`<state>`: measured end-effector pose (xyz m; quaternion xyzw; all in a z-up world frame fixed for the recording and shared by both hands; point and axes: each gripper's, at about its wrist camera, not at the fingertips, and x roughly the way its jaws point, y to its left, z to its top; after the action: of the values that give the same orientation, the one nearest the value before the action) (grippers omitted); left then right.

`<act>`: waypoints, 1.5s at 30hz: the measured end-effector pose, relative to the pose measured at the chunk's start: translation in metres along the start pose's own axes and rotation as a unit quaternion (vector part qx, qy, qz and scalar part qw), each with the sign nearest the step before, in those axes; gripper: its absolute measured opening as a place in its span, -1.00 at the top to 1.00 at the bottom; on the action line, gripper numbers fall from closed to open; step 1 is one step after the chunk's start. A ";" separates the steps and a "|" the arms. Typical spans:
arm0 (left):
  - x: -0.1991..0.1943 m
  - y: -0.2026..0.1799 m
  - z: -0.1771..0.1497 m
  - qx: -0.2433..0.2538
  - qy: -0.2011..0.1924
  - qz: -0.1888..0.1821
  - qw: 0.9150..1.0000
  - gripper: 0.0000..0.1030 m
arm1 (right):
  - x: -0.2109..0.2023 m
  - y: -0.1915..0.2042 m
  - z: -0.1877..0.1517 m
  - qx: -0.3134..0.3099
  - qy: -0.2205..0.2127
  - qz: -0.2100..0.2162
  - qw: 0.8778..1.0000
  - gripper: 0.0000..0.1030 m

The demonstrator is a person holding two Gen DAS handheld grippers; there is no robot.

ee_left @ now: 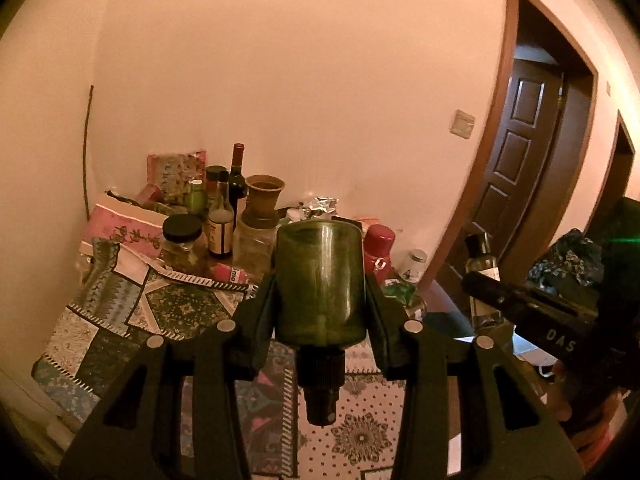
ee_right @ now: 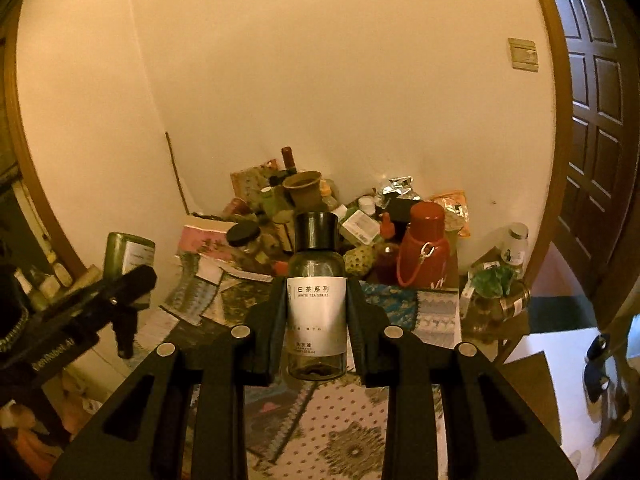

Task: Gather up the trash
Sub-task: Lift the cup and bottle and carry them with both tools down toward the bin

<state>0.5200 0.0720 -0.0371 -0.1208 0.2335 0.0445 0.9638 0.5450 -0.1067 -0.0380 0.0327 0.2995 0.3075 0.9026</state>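
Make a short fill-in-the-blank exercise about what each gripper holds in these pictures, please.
1. The left gripper holds a green bottle with its nozzle pointing ____.
2. The clear bottle in the right gripper has a ____ cap.
3. The red flask on the table stands ____.

Missing words: down; black; upright

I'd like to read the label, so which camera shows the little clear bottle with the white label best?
The right wrist view: the clear bottle stands upright between the right gripper's jaws, label facing the lens, with "White Tea Series" legible. In the left wrist view the same bottle appears only at the right edge, seen from the side, small and dim, its label unreadable.
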 end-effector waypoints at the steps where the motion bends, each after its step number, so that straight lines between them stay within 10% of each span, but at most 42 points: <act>1: -0.005 0.001 -0.002 0.000 0.000 -0.003 1.000 0.21 | -0.005 0.006 -0.005 0.002 -0.001 -0.005 1.000 0.50; 25: -0.191 0.109 -0.128 0.041 0.060 -0.084 0.994 0.21 | -0.107 0.153 -0.159 0.087 0.036 -0.073 0.993 0.50; 45: -0.121 0.101 -0.249 0.022 0.234 -0.068 0.970 0.21 | -0.058 0.111 -0.274 0.148 0.192 -0.073 0.967 0.50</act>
<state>0.2890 0.1029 -0.2169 -0.1223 0.4452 -0.0555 0.8853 0.2953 -0.0844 -0.2049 0.0838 0.5113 0.1935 0.8331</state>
